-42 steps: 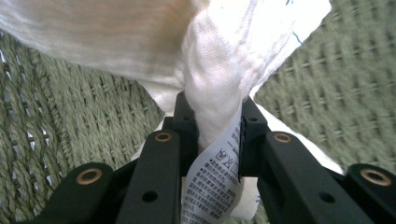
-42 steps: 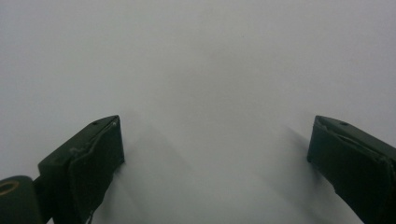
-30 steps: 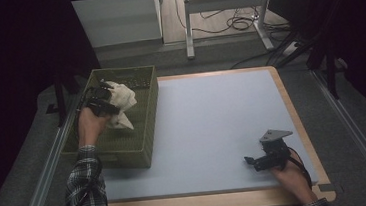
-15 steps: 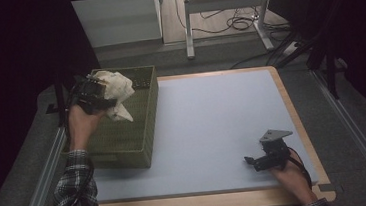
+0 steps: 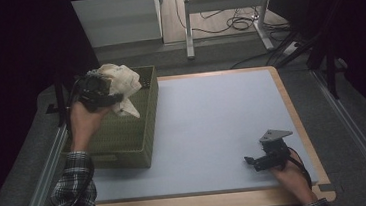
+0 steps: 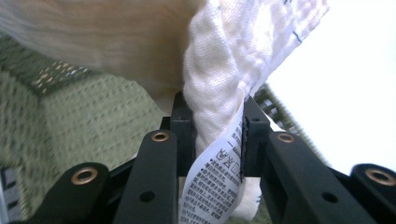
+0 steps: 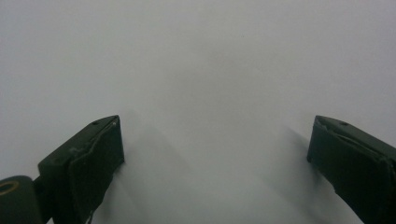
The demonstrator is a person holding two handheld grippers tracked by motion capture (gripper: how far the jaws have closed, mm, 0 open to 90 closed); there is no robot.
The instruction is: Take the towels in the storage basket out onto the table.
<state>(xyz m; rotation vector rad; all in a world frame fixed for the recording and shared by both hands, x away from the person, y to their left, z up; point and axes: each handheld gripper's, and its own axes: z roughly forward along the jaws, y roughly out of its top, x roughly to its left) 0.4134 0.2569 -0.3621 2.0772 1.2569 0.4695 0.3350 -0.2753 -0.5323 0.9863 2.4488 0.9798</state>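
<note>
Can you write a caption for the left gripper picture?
Left gripper pinches a white cloth, its care label dangling, above the green basket.

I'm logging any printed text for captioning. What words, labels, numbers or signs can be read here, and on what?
Care tag sewn to the white cloth, hanging between the jaws of the left tongs: it bears a row of laundry symbols and several lines of small print, too small and blurred to read.
Green basket, table mat and right tongs: no readable text.

Left gripper [image 5: 100, 87] lifted cloth [image 5: 121, 83] higher above basket [image 5: 124, 143].
</note>
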